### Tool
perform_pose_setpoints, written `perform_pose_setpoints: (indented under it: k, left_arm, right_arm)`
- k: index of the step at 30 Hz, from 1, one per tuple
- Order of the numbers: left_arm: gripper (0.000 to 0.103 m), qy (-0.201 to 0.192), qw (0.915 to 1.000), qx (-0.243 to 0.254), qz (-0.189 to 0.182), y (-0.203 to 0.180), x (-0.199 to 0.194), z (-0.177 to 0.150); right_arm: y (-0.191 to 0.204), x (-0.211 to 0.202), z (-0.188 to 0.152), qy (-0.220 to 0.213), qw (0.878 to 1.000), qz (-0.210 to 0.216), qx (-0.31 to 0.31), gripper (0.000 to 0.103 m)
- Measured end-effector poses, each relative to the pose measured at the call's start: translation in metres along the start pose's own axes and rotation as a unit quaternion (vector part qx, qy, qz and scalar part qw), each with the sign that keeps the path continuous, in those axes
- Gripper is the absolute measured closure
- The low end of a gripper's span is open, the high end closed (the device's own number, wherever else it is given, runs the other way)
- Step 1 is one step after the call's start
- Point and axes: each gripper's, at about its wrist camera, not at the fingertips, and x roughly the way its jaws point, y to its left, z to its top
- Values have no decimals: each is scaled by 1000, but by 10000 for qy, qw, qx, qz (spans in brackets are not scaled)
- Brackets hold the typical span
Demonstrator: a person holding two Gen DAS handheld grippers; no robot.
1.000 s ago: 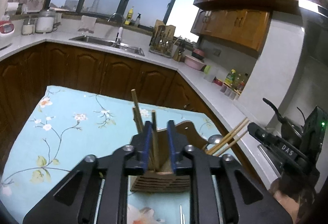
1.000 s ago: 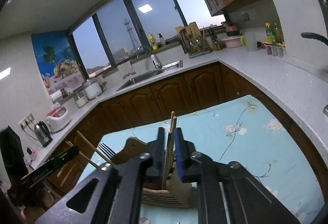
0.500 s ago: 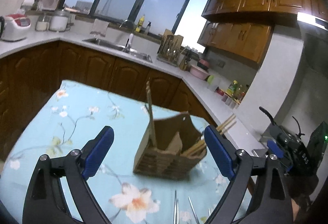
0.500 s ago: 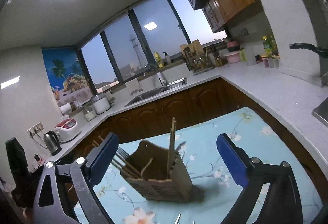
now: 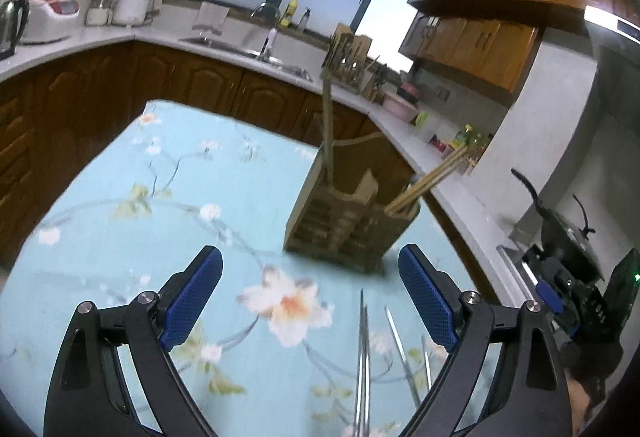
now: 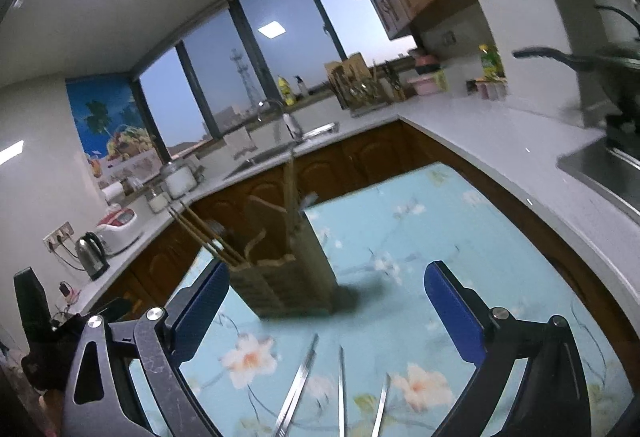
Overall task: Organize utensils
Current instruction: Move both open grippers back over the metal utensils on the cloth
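Observation:
A wooden utensil holder (image 5: 344, 227) stands on the floral tablecloth (image 5: 160, 197); it also shows in the right wrist view (image 6: 288, 277). Wooden chopsticks stand upright in it (image 5: 329, 133) and lean out of another slot (image 5: 430, 181). Several thin metal utensils (image 5: 364, 357) lie flat on the cloth in front of the holder, also in the right wrist view (image 6: 340, 389). My left gripper (image 5: 310, 297) is open and empty, short of the holder. My right gripper (image 6: 326, 313) is open and empty, above the metal utensils.
The table is ringed by brown cabinets and a white counter (image 6: 500, 141) with a sink (image 5: 248, 49), kettle (image 6: 92, 255), rice cooker (image 5: 48, 17) and a knife block (image 5: 346, 53). A stove with a pan (image 5: 568, 229) is at the right.
Both grippers let go of the upright chopsticks, opened wide and pulled back from the holder. The metal utensils on the cloth came into view.

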Motion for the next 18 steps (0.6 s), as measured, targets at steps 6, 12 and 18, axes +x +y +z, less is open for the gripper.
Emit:
perform_pose_setpoints:
  k: [6, 12, 18]
  left_arm:
    - [11, 333, 9994, 56, 61, 3, 3, -31]
    - [11, 692, 9973, 237, 84, -2, 10, -58]
    - [11, 1110, 9922, 563, 84, -13, 26, -73]
  right_arm:
    - [-17, -7, -36, 354, 9990, -237, 147, 4]
    - [-29, -5, -61, 696, 9966, -375, 215, 4]
    - [-30, 0, -76, 927, 9947, -434, 86, 4]
